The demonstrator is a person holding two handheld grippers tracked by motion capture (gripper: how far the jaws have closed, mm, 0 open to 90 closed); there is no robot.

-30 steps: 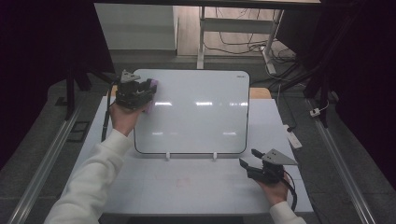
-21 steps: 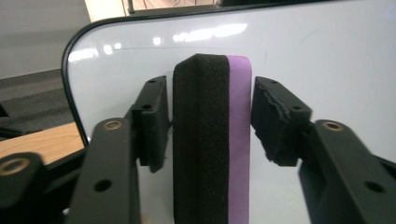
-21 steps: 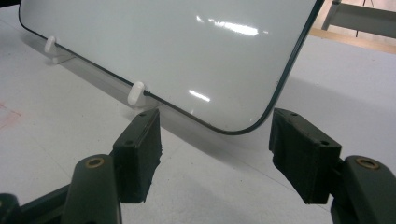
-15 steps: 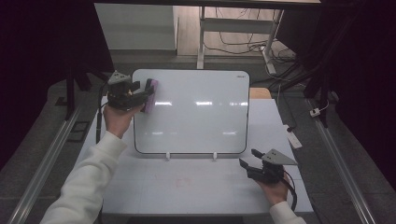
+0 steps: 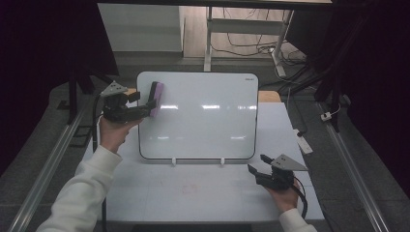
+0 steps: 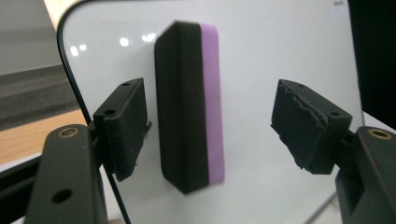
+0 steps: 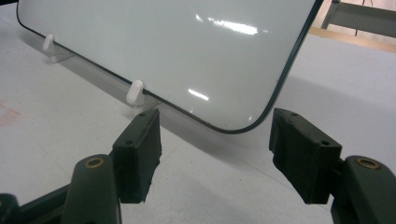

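**Now the eraser stood free on the board**

Clearly, our left gripper was at the upper left corner of the whiteboard, and its jaws had just been opening. In the left gripper view the eraser, black with a purple side, sat between the two jaws with a gap on each side, so the pads did not press on it. It was against the white surface of the board, near the rounded left edge, upright.

Our right gripper rested low on the table, just in front of the lower right corner of the board. Its jaws stood apart, with nothing between them. The board leaned on small white feet.
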